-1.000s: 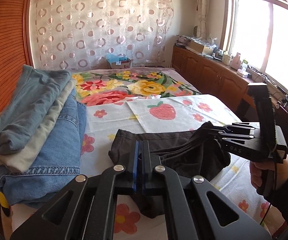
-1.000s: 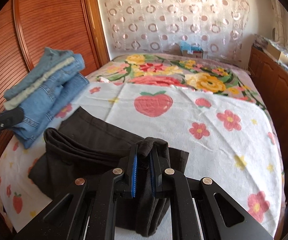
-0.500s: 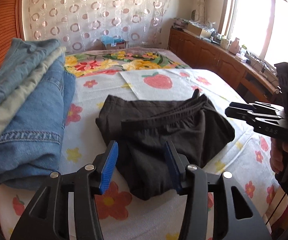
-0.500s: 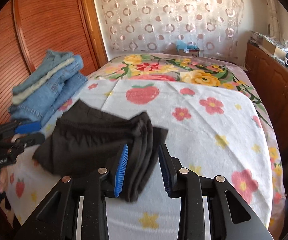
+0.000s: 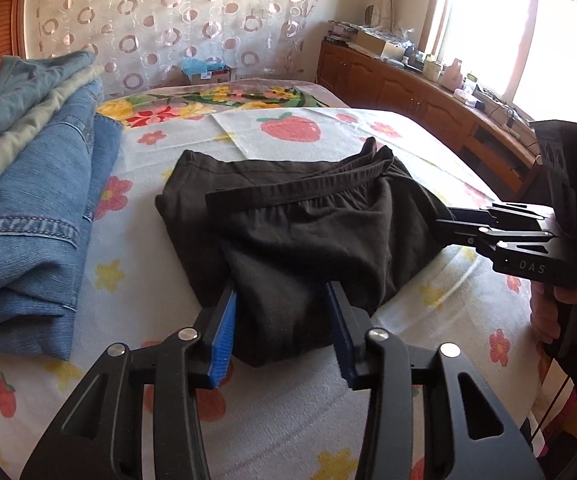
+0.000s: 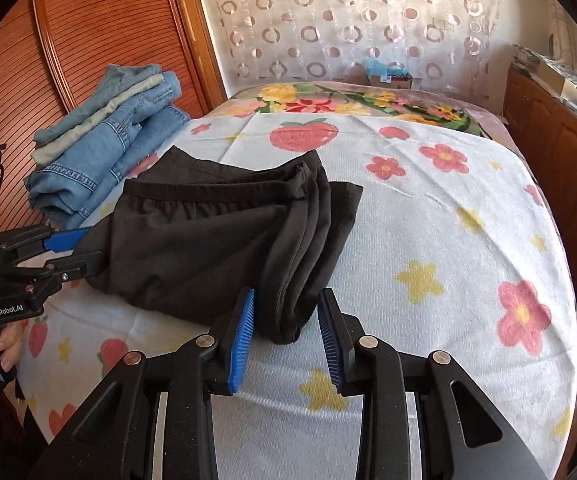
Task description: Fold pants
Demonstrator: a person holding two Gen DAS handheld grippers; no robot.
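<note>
Black pants [image 5: 308,220] [image 6: 216,232] lie folded in a rumpled bundle on the flowered bed cover [image 6: 428,220], waistband on top. My left gripper [image 5: 280,292] [image 6: 68,248] straddles the bundle's near left corner. Its jaws are closing with the cloth lying between the blue pads, which do not pinch it. My right gripper [image 6: 287,294] [image 5: 460,220] stands open around the folded right-hand end, a gap showing on each side of the cloth. A hand holds each gripper's handle.
A stack of folded jeans [image 5: 36,200] [image 6: 104,152] lies on the bed just left of the pants. A slatted wooden wardrobe [image 6: 88,32] rises behind it. Low wooden cabinets [image 5: 408,88] run under the window on the right. A cardboard box [image 6: 388,76] sits beyond the bed.
Both grippers were shut on lifted folds of the pants; both have let go and opened. The pants have dropped onto the bed and both grippers have come lower.
</note>
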